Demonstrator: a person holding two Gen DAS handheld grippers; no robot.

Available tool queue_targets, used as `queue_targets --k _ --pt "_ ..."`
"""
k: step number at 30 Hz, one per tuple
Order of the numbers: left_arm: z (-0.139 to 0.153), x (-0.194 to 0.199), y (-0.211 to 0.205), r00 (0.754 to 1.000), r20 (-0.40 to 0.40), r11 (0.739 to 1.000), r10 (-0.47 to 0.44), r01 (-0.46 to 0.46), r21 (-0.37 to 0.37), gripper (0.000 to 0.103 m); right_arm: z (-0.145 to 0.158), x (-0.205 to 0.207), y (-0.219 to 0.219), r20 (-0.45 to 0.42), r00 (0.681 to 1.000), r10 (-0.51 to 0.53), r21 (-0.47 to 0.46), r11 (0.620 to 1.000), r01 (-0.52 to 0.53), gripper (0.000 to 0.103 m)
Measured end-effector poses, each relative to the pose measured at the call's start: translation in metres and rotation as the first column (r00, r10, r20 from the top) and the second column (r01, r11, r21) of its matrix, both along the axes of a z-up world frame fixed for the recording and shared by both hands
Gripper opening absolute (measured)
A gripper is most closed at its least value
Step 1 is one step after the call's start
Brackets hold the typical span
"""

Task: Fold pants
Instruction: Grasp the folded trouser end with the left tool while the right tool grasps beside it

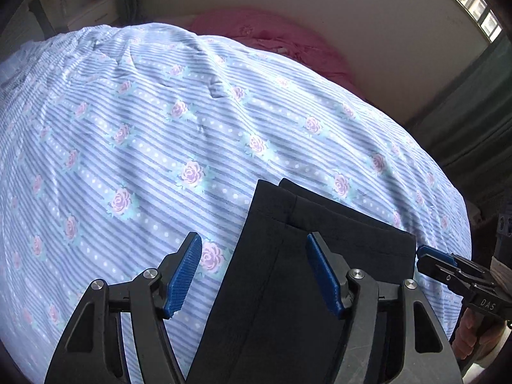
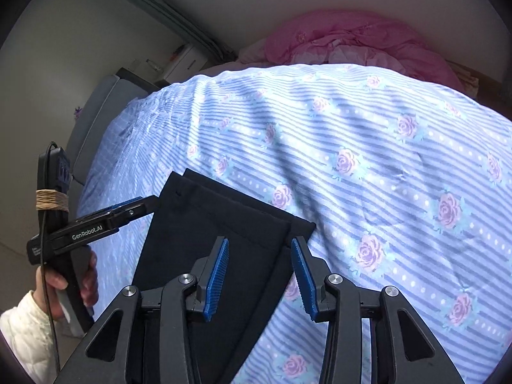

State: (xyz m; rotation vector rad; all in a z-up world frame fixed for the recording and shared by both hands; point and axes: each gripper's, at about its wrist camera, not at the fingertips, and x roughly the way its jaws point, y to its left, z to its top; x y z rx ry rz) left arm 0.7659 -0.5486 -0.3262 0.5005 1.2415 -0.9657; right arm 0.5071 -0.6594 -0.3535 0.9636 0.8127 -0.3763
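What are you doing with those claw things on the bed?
A person is folding black pants on a bed with a flowery striped sheet, holding a claw tool in each hand. The pants' leg ends lie flat on the sheet, one on top of the other. The left claw and the right claw both sit over the hem corners, one at each side. Both look open, blue pads apart, not pinching the cloth. A pink blanket is bunched at the far end.

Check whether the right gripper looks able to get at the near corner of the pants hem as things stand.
Probably yes. The right gripper hangs open just above the black pants, its fingers astride the hem corner, with nothing on the striped bedspread between them.
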Motion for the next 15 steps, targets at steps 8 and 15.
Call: queue_targets --k 8,15 --pt "-0.019 0.002 0.001 0.992 -0.128 1.000 0.006 -0.009 -0.022 0.025 -0.016 0.013 -0.002 -0.023 1.000 -0.001 0.004 1.000 0.002 0.042" --pt "0.007 -0.008 -0.002 0.994 -0.079 0.995 -0.071 0.065 -0.074 0.005 -0.015 0.015 -0.006 -0.044 0.999 -0.016 0.003 1.000 0.016 0.009"
